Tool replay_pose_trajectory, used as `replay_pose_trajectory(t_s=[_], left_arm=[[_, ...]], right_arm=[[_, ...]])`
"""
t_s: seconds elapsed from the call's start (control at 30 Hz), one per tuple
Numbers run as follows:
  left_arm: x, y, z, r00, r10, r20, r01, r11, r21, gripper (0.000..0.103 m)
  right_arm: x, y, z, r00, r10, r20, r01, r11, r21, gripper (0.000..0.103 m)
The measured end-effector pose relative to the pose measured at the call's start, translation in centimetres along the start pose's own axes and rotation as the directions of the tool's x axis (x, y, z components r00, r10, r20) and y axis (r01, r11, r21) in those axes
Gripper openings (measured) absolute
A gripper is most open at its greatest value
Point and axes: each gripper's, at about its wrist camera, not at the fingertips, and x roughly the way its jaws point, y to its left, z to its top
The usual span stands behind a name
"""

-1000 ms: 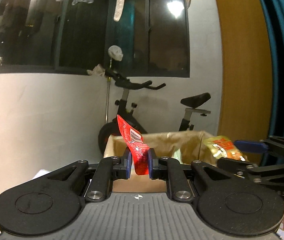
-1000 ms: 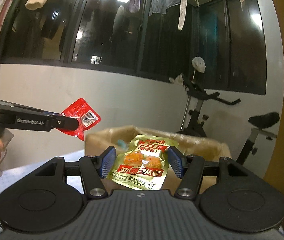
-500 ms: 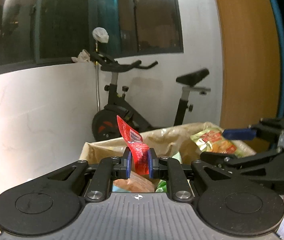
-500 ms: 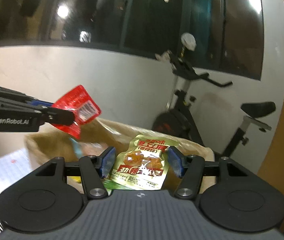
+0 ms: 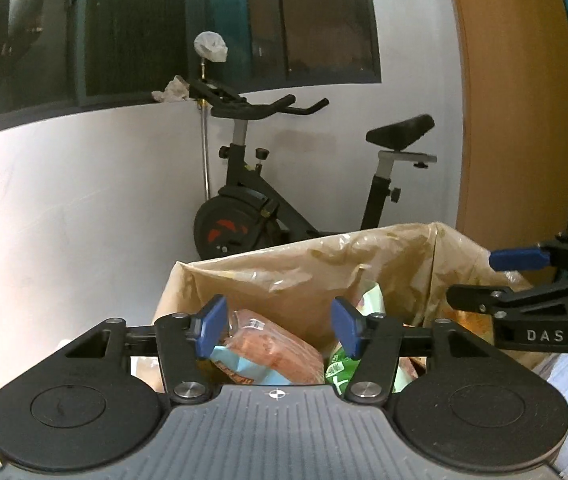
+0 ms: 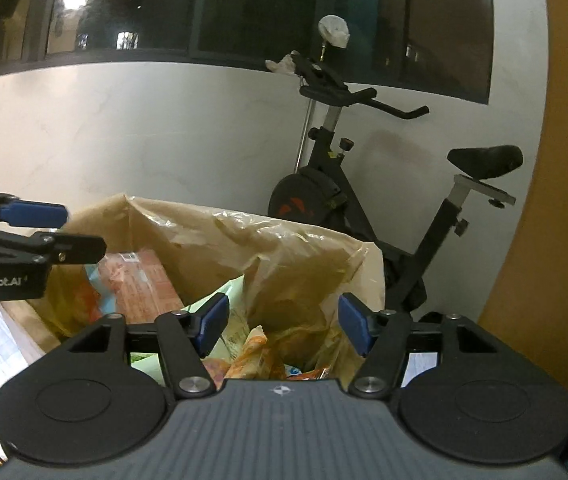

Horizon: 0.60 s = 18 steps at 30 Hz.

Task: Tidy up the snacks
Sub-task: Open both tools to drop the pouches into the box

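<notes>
A box lined with a crinkled tan plastic bag (image 5: 304, 268) carries the snacks. In it lie a reddish-brown packet (image 5: 280, 350), a green packet (image 5: 338, 368) and orange wrappers (image 6: 252, 354), piled touching one another

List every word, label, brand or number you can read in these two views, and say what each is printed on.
"DAS": white letters on the side of the right gripper, as the left wrist view shows it.
"enRobot.AI": white letters on the side of the left gripper, in the right wrist view; the first letter is cut off by the frame edge.
Snack packets in the lined box: print too small and blurred to read.
</notes>
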Motion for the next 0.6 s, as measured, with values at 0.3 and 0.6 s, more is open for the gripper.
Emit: replay_pose_trajectory(t_s=[0.3, 0.6], left_arm=[[-3.9, 0.9, 0.0, 0.997, 0.007, 0.076, -0.007, 1.0, 0.003, 0.06], [-8.4, 1.9, -0.6, 0.991, 0.02, 0.134, -0.019, 1.0, -0.005, 0.06]], right_arm=[[-3.5, 0.8, -0.7, 0.998, 0.03, 0.046, -0.033, 0.998, 0.05, 0.064], [-6.7, 2.3, -1.7, 0.994, 0.07, 0.081, -0.075, 0.996, 0.058, 0.064]])
